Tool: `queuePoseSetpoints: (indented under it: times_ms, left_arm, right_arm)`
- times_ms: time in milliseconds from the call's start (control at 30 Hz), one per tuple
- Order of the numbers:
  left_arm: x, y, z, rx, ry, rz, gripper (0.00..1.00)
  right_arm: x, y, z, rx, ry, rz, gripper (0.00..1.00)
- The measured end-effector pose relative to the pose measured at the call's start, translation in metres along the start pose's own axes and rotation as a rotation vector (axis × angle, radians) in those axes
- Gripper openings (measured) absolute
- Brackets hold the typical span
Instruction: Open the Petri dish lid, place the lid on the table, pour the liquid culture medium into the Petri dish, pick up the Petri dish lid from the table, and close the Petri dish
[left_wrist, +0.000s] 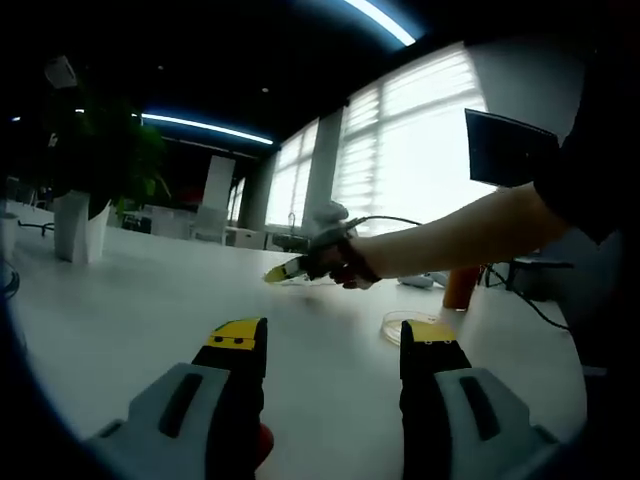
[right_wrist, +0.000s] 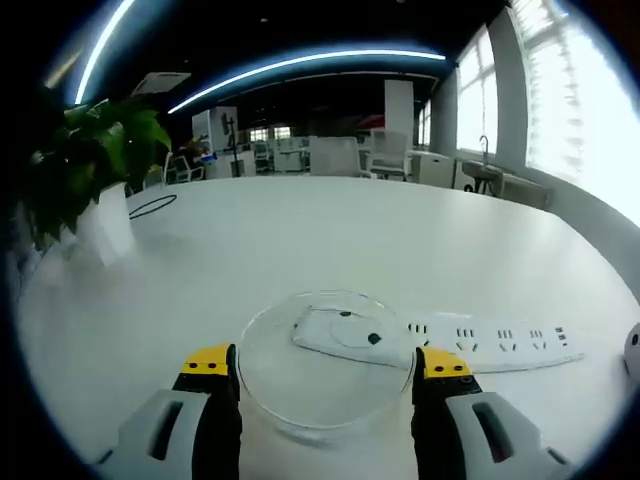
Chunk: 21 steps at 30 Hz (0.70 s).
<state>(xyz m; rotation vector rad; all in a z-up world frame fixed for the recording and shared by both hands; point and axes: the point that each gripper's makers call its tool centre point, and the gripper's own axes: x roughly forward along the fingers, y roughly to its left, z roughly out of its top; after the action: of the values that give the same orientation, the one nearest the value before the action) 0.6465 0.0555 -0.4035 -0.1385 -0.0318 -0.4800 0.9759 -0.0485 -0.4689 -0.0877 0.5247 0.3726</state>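
White table (right_wrist: 300, 230) lies broad; right fingers (right_wrist: 325, 375) clasp lid (right_wrist: 325, 365), left fingers (left_wrist: 335, 345) gape, bare.

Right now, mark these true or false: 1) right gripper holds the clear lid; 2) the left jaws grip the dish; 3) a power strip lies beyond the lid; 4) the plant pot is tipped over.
1) True: the right gripper has the clear lid between its jaws.
2) False: the left gripper is open; the Petri dish sits apart on the table.
3) True: power strip.
4) False: the plant pot stands upright.
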Motion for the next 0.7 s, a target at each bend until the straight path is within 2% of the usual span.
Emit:
queuePoseSetpoints:
  times_ms: [133,333,567,700]
  left_arm:
    - [0.000,0.000,0.000,0.009,0.002,0.000,0.45]
    - [-0.001,-0.001,-0.001,0.025,0.006,-0.002,0.45]
    - [-0.002,-0.001,0.000,0.031,0.006,0.003,0.45]
    - [-0.002,-0.002,0.000,0.033,0.007,0.000,0.45]
  right_arm:
    - [-0.014,-0.002,-0.016,-0.010,0.013,0.017,0.64]
    - [-0.033,-0.004,-0.026,-0.025,0.017,0.033,0.64]
    - [-0.068,-0.004,-0.036,-0.055,0.007,0.075,0.64]
    - [-0.085,-0.006,-0.044,-0.076,0.025,0.098,0.64]
